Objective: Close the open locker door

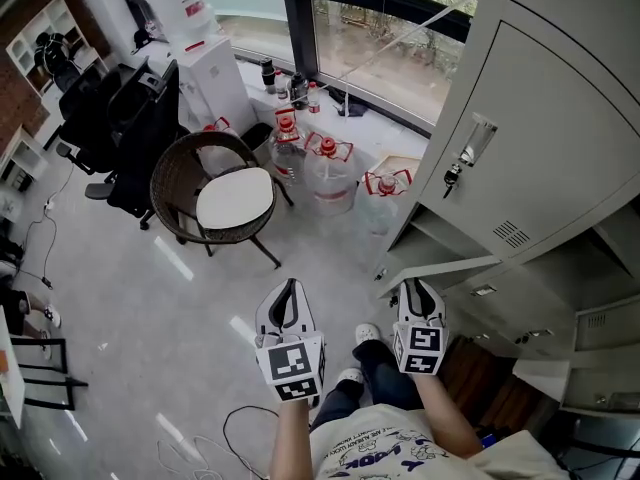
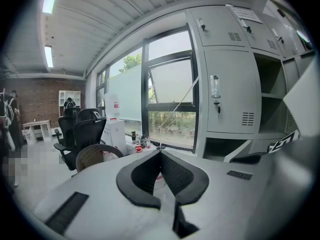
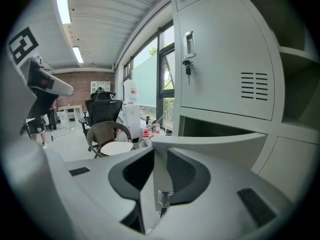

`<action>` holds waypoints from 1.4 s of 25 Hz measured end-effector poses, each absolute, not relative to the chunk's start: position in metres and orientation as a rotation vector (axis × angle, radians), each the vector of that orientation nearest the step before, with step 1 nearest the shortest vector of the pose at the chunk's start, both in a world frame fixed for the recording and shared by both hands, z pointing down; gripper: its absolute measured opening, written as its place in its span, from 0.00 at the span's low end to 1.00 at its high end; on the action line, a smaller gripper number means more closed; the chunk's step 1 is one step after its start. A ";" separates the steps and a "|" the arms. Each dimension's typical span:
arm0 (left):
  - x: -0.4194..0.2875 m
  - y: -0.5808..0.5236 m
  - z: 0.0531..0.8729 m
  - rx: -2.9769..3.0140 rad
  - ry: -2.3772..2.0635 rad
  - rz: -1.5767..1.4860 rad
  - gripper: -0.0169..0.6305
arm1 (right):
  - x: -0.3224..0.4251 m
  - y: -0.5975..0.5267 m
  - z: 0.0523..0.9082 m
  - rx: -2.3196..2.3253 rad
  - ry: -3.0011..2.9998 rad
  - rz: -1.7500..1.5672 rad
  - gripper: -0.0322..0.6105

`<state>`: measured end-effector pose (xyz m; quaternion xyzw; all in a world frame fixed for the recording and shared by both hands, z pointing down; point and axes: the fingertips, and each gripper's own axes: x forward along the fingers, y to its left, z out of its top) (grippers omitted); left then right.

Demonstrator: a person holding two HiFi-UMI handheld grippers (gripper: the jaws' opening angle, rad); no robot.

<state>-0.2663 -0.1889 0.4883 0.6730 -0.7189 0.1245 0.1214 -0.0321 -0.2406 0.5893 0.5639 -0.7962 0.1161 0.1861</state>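
The right claw [image 3: 160, 154] [image 1: 417, 286] pinches the free edge of the open pale grey metal locker door [image 3: 215, 144] [image 1: 440, 271]. The thin panel fills the gap between its two black ribbed pads. A small silver lock with a key [image 3: 163, 200] shows on the panel, low between the jaws. From the claw the door stretches off to the right, toward a dark open compartment in the lower row of lockers. Just above that compartment is a closed grey locker door with a clear handle, a key and vent slots [image 3: 225, 59] [image 1: 540, 138].

The left claw [image 2: 160, 153] [image 1: 288, 290] is held beside the right one, on its left and clear of the lockers. Its black tips are pressed together on nothing.

Ahead of this claw, on the grey floor, stands a brown wicker chair with a round white seat cushion [image 1: 235, 200]. Beyond the chair, clear water jugs with red caps [image 1: 328, 168] sit below a large window [image 2: 172, 91]. Farther left stand a white water dispenser [image 1: 215, 78] and black office chairs [image 1: 120, 118].
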 end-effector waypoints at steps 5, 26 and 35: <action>-0.269 -0.205 0.490 1.936 -2.118 0.361 0.03 | -0.026 -0.267 0.592 1.613 -2.234 0.352 0.06; -0.270 -0.265 0.500 1.855 -2.155 0.372 0.03 | -0.029 -0.348 0.598 1.564 -2.270 0.369 0.06; -0.261 -0.293 0.502 1.861 -2.150 0.382 0.03 | -0.014 -0.379 0.602 1.589 -2.251 0.379 0.06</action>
